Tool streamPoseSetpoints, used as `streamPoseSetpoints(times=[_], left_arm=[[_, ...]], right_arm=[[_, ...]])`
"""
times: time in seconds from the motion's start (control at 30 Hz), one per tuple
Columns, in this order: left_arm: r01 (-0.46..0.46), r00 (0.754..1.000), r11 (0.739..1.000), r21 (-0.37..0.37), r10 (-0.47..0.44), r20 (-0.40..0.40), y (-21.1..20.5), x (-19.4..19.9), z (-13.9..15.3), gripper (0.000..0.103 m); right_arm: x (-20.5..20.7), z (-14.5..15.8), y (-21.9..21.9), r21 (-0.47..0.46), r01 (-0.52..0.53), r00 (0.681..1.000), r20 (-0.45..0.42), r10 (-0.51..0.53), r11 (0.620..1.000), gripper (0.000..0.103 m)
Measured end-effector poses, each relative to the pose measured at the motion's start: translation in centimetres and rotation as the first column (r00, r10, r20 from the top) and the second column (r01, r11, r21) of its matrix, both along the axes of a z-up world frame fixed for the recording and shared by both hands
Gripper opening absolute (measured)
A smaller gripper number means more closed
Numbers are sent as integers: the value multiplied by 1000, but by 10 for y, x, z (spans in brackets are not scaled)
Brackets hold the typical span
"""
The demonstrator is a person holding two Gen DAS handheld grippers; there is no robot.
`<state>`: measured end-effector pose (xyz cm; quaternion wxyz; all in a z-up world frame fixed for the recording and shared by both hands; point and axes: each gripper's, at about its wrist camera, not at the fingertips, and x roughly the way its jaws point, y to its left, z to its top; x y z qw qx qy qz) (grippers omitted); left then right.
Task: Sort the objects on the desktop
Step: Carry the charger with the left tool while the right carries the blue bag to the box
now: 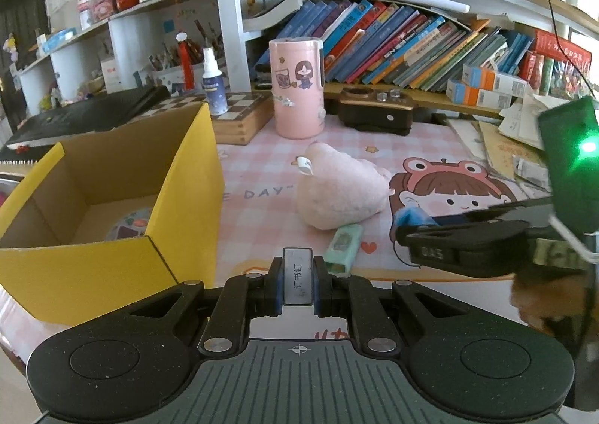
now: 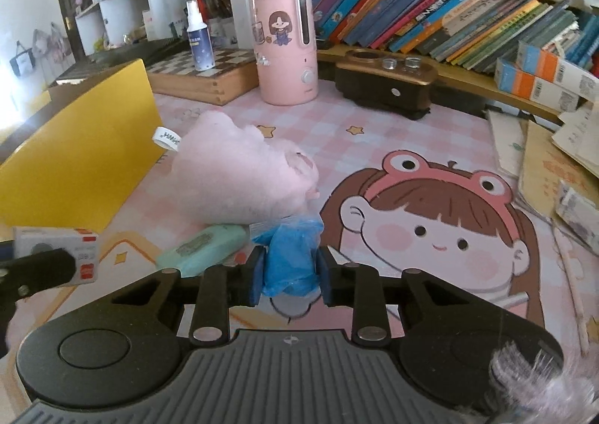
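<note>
My left gripper is shut on a small white staple box, held just right of the open yellow cardboard box; the same staple box shows at the left of the right wrist view. My right gripper is shut on a crumpled blue bag low over the pink mat. A pink plush toy lies just beyond it, with a mint green case at its near side. In the left wrist view the plush toy and green case lie ahead, and the right gripper enters from the right.
A pink cylindrical humidifier stands at the back, beside a chessboard box with a spray bottle on it and a dark brown device. Leaning books fill the shelf behind. Loose papers pile up at the right.
</note>
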<state>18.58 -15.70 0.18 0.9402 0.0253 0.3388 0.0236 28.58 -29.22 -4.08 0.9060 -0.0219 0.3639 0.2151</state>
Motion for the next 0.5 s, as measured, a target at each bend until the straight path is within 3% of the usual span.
streamPoseSetpoints(times=[0.5], left_arm=[[39, 999, 998, -39, -38, 24, 13, -29, 4, 13]], right_arm=[[-62, 29, -17, 71, 56, 997, -63, -51, 996, 27]])
